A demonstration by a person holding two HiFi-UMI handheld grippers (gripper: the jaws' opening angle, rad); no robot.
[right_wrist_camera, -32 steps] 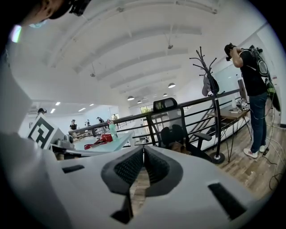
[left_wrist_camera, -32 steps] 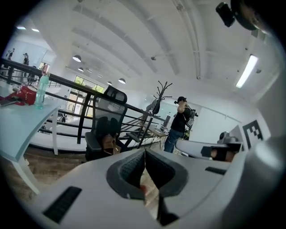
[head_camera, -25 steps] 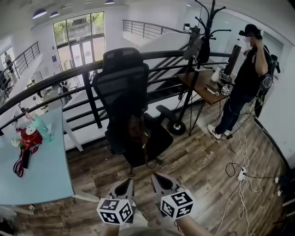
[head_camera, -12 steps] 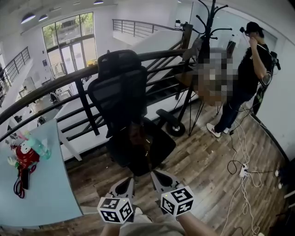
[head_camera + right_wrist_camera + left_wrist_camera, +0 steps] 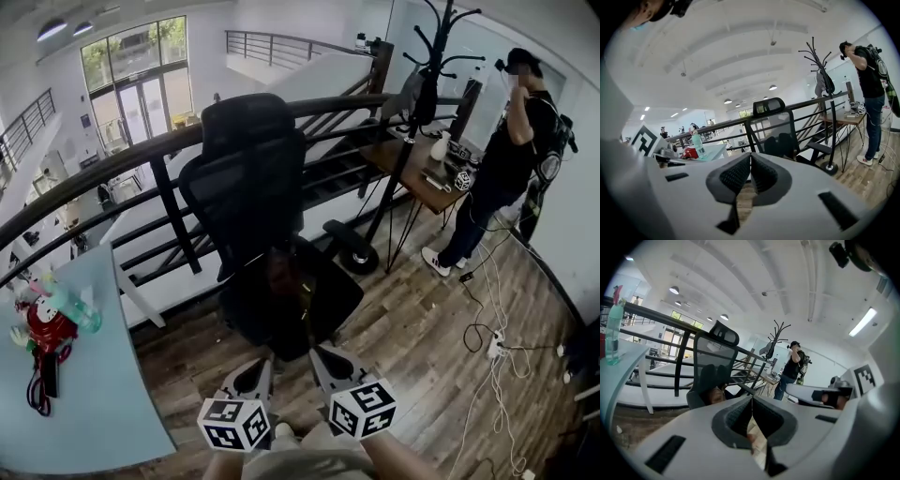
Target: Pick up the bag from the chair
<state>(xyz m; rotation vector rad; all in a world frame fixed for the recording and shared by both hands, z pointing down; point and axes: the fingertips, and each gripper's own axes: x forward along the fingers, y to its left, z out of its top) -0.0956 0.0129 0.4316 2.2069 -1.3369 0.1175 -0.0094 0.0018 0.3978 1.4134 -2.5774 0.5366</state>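
Observation:
A black mesh office chair (image 5: pixel 246 173) stands in the middle of the head view, facing me. A dark brown bag (image 5: pixel 285 275) lies on its seat against the backrest. Both grippers are low at the bottom of that view, short of the seat's front edge. My left gripper (image 5: pixel 263 366) is shut and holds nothing, and so is my right gripper (image 5: pixel 317 352). In the left gripper view the shut left gripper (image 5: pixel 751 399) points at the chair (image 5: pixel 712 357), with the bag (image 5: pixel 712 393) showing brown. The right gripper view has the shut right gripper (image 5: pixel 750 157) below the chair (image 5: pixel 769 124).
A black railing (image 5: pixel 141 157) runs behind the chair. A light blue table (image 5: pixel 94 384) at the left carries a red item (image 5: pixel 42 323) and a bottle (image 5: pixel 73 305). At the right are a coat stand (image 5: pixel 417 103), a wooden desk (image 5: pixel 427 173), a person (image 5: pixel 502 164), and floor cables with a power strip (image 5: pixel 493 347).
The view has drawn a little nearer to the chair and the table has slid left. Both grippers stay low and shut.

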